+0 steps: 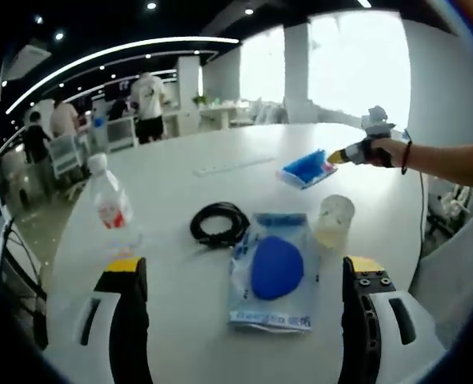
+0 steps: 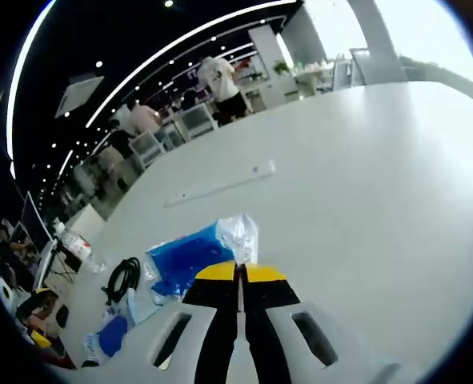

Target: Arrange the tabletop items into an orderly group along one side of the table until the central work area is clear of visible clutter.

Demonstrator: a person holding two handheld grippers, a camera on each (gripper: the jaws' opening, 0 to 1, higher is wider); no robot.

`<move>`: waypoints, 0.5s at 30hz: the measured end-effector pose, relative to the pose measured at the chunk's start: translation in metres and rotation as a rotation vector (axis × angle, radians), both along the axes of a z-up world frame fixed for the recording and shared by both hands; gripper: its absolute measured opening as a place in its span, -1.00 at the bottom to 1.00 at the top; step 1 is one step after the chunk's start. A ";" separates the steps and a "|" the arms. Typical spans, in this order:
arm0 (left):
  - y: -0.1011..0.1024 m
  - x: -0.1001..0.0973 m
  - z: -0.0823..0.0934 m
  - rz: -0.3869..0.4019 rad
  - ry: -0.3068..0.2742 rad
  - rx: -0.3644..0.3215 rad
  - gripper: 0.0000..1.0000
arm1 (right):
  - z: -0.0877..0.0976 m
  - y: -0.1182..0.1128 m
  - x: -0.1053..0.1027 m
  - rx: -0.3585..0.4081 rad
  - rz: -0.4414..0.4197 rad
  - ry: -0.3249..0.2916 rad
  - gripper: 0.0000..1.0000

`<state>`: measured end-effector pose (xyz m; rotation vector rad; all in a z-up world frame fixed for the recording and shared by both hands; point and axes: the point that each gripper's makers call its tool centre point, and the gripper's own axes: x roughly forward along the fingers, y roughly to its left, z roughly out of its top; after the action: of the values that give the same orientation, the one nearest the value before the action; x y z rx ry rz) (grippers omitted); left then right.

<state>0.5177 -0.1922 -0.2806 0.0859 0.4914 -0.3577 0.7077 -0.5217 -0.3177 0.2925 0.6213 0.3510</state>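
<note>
My left gripper (image 1: 244, 268) stands open low over the white table (image 1: 172, 172), nothing between its jaws. Just ahead of it lies a clear packet holding a blue pad (image 1: 273, 268). A coiled black cable (image 1: 218, 224) lies to the packet's left and a small plastic cup (image 1: 334, 220) to its right. A water bottle (image 1: 106, 200) stands at the left. My right gripper (image 1: 350, 152), held in a hand, reaches in from the right, shut on a blue packet (image 1: 306, 168). In the right gripper view the jaws (image 2: 238, 272) pinch that blue packet (image 2: 184, 258) above the table (image 2: 364, 176).
A flat white strip (image 1: 234, 166) (image 2: 220, 182) lies across the table's middle. The cable (image 2: 122, 280), the bottle (image 2: 78, 246) and the padded packet (image 2: 112, 332) are at the lower left of the right gripper view. Chairs and people (image 1: 148, 104) are beyond the far edge.
</note>
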 end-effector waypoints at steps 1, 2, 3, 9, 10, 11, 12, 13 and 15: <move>0.000 0.000 0.000 0.001 0.000 0.000 0.98 | -0.001 -0.001 0.001 0.008 0.001 0.001 -0.97; 0.002 -0.001 -0.001 0.010 0.003 0.003 0.98 | -0.002 -0.002 0.001 0.018 -0.001 0.002 -0.97; 0.002 -0.001 -0.001 0.012 0.006 0.005 0.98 | -0.003 -0.004 0.001 0.022 -0.005 0.003 -0.97; 0.008 -0.003 -0.003 0.034 0.010 -0.002 0.98 | -0.012 -0.016 0.000 0.042 -0.045 0.017 -0.97; 0.009 -0.003 -0.003 0.039 0.014 -0.002 0.98 | -0.014 -0.018 0.001 0.036 -0.048 0.013 -0.97; 0.010 -0.004 -0.004 0.041 0.014 -0.003 0.98 | -0.015 -0.020 0.001 0.034 -0.047 0.012 -0.97; 0.011 -0.004 -0.004 0.043 0.015 -0.003 0.98 | -0.016 -0.022 0.002 0.035 -0.053 0.011 -0.97; 0.012 -0.004 -0.004 0.045 0.017 -0.002 0.98 | -0.017 -0.024 0.002 0.041 -0.057 0.013 -0.97; 0.012 -0.005 -0.003 0.045 0.014 0.001 0.98 | -0.020 -0.026 0.003 0.036 -0.057 0.011 -0.97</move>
<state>0.5132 -0.1800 -0.2839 0.0728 0.5070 -0.3144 0.7107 -0.5479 -0.3376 0.3458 0.6164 0.3058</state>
